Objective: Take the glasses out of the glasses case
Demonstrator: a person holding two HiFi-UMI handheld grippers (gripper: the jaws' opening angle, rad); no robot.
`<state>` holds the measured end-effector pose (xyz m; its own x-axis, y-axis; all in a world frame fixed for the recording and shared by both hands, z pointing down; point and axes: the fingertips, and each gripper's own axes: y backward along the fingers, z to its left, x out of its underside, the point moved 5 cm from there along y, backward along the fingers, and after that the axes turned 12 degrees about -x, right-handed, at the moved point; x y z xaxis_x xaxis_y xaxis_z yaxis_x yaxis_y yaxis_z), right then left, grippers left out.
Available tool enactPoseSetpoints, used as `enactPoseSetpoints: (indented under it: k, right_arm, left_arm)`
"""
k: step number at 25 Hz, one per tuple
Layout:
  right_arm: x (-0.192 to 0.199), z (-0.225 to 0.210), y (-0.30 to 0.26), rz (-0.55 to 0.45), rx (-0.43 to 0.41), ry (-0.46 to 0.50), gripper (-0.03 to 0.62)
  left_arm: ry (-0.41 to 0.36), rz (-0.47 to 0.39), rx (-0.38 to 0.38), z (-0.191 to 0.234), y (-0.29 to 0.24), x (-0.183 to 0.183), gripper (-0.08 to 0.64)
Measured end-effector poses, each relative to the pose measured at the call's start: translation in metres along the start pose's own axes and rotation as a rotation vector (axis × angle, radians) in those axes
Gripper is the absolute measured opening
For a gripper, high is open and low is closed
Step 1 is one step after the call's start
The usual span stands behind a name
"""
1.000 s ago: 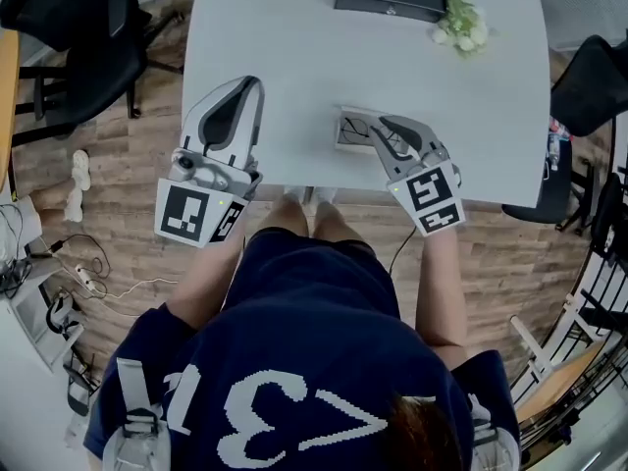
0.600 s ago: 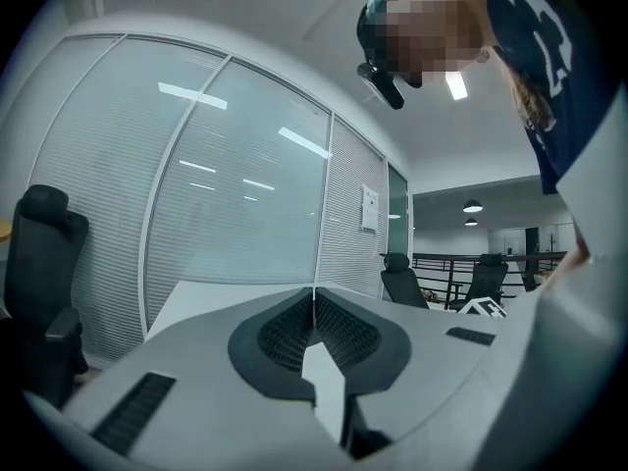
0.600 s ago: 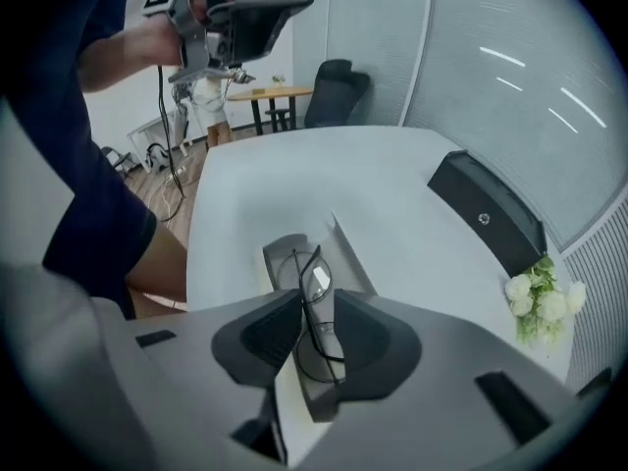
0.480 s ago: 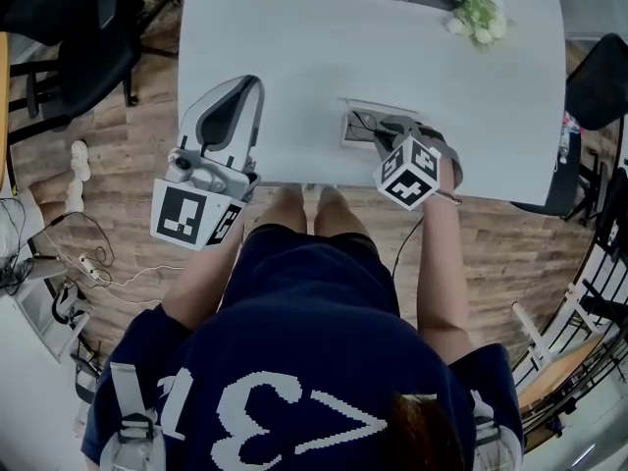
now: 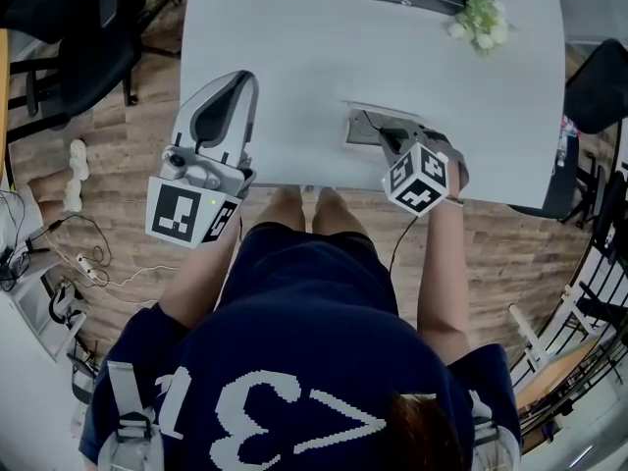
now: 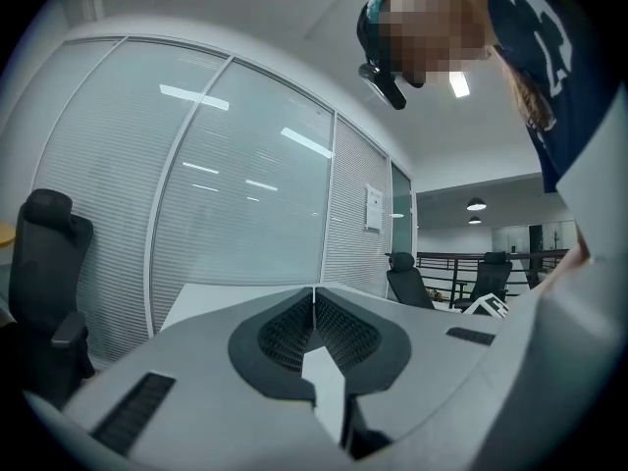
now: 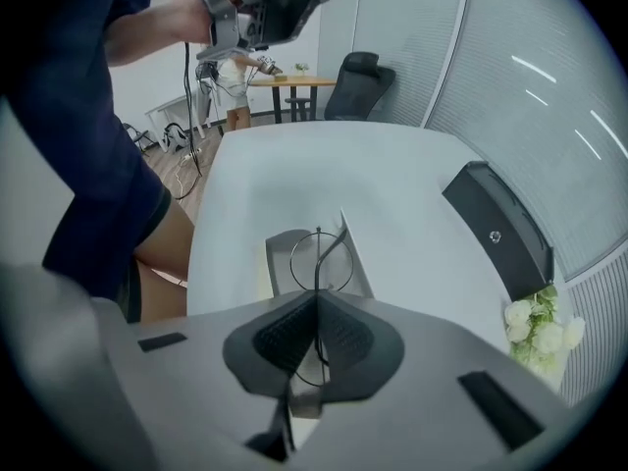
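The right gripper (image 7: 316,297) is clamping the thin wire glasses (image 7: 317,263) over the open glasses case (image 7: 278,263) on the table (image 7: 294,175). The left gripper (image 6: 314,297) is hanging clenched and empty, well apart.

glasses (image 7: 317,253): thin dark metal wire; glasses case (image 7: 280,263): matt grey; table (image 5: 294,57): smooth matt white; floor (image 5: 118,155): wood-look planks, low sheen

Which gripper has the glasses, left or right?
The right gripper: it is shut on the thin wire glasses over the open case. The left gripper is shut on nothing.
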<state>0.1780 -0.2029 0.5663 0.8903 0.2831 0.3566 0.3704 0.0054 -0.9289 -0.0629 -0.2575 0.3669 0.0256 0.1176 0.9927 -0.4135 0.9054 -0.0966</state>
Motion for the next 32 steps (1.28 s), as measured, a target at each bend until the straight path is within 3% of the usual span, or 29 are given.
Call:
enactPoseSetpoints:
  k: [5,8,17,25,28,32]
  right_arm:
    - [-0.007,0.007,0.027,-0.074,-0.021,0.034,0.026]
    - [-0.016,0.005,0.053,-0.191,-0.004,0.011,0.026]
    - [-0.066,-0.019,0.180,-0.763,0.233,-0.072,0.026]
    - [-0.079,-0.033,0.282,-1.129,0.496,-0.167,0.026]
    - [-0.083,-0.035,0.309,-1.215,0.567,-0.206,0.026]
    - [-0.104,-0.035,0.316,-1.233,0.542,-0.178,0.026]
  left_arm:
    - [-0.012,-0.030,0.009,-0.002,0.001,-0.014,0.020]
    - [-0.023,-0.063,0.019,-0.008,-0.001,-0.028,0.020]
    - [-0.067,-0.219,0.032,-0.026,-0.007,-0.085,0.020]
    - [-0.073,-0.348,0.025,-0.029,-0.013,-0.131,0.020]
    - [-0.079,-0.367,0.021,-0.027,-0.013,-0.140,0.020]
    - [-0.081,-0.382,-0.018,-0.016,-0.008,-0.146,0.020]
